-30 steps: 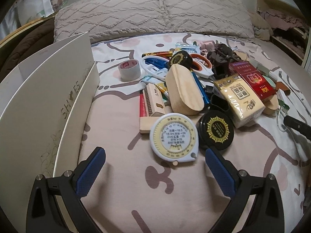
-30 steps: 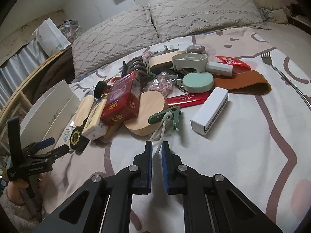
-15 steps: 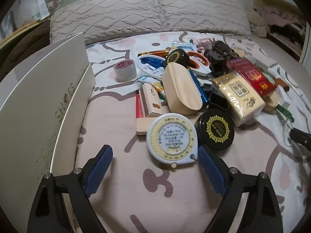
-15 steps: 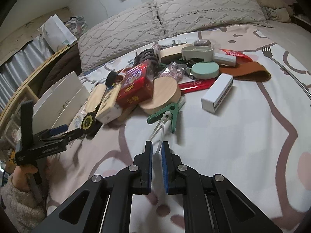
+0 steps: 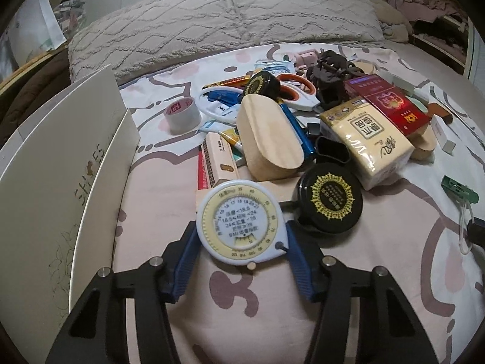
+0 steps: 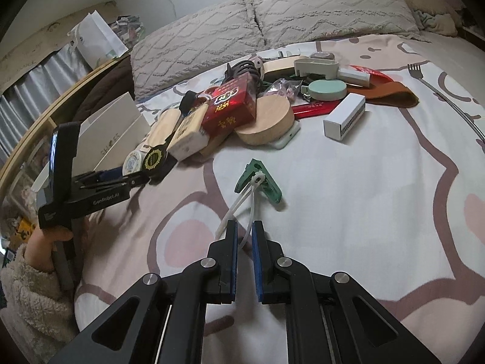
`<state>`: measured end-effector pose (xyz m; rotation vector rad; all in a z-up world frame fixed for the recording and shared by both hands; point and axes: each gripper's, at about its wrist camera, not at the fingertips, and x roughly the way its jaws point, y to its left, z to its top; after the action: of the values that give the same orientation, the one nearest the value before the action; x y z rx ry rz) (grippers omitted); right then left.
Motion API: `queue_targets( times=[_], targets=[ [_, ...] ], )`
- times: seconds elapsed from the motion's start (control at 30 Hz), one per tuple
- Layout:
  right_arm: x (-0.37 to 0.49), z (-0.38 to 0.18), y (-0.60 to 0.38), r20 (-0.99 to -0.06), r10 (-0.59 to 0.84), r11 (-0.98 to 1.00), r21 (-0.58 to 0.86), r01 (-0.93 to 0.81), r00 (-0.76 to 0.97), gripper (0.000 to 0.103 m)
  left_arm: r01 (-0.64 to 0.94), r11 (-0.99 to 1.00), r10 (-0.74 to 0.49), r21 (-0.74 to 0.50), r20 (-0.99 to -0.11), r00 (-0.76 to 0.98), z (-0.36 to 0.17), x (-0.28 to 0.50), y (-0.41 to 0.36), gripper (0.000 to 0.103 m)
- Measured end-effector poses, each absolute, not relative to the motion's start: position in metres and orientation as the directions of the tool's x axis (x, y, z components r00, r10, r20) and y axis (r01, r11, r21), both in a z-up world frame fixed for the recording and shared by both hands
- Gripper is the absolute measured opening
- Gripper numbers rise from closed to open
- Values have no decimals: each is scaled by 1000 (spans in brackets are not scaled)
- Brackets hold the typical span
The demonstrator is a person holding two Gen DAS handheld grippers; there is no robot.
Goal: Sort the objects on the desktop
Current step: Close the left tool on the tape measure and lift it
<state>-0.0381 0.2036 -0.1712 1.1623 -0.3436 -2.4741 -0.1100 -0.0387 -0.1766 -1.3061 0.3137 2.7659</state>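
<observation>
Sorting has barely begun: the left gripper (image 5: 241,236) is closing on the round tape measure (image 5: 239,221) (pads at its rim), the right gripper (image 6: 244,239) is clenched on the white cord (image 6: 239,209) of the green clip (image 6: 260,180), and the pile (image 5: 303,127) at twelve o'clock remains unsorted.

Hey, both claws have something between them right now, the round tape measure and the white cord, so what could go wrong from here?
1. The left claw is closing on the round tape measure, whose curved rim could squirt out of the pads.
2. The tape measure touches the black round tin; lifting may drag or tip it.
3. The right claw pinches only the thin white cord of the green clip; the clip may swing or the cord slip.
</observation>
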Motion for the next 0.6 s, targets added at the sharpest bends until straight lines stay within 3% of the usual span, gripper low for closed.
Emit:
queue_targets(
  times=[0.6],
  targets=[
    [-37, -171, 205, -691, -430, -901, 373, 222, -581, 11, -281, -954, 87, 99, -811, -579, -170, -62, -13, 56]
  ],
)
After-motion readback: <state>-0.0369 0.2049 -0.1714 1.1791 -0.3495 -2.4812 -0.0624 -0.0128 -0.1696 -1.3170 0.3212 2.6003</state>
